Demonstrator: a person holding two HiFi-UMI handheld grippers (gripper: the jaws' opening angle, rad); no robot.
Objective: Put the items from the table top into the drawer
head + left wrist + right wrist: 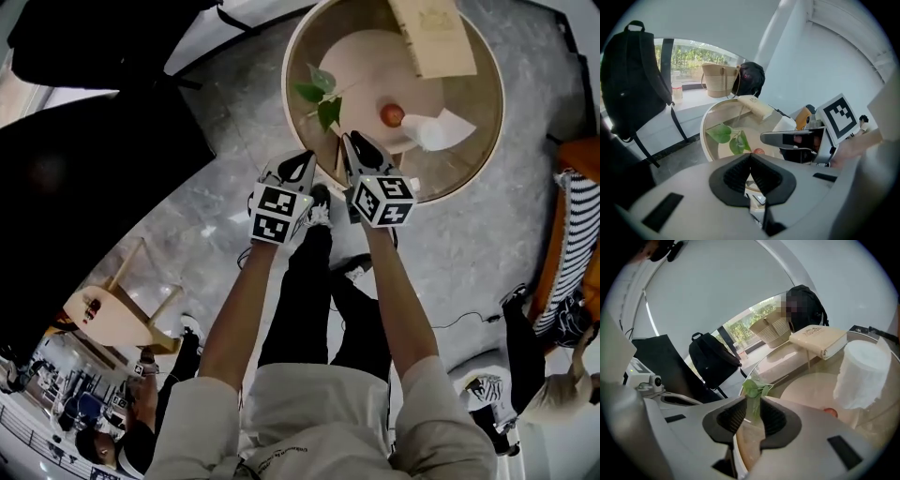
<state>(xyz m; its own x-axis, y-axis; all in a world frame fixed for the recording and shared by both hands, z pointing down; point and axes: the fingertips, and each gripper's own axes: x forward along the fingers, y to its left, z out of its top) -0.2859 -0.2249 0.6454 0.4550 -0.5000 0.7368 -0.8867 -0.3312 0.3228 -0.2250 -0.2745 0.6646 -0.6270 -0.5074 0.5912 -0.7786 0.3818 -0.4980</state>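
The leafy sprig [322, 94] lies near the table's [450, 190] rim, not yet drawer-bound. The right hand-held gripper [352, 141], jaws a crack apart and empty, lines up on it, likely to pinch it. The left hand-held gripper [307, 157] hangs alongside, closed on nothing.

Bright, even daylight enters from the window [693, 56] behind the tabletop [703, 132]. Shadows are weak. All three views bend strongly at the edges, with black corners in two of them.
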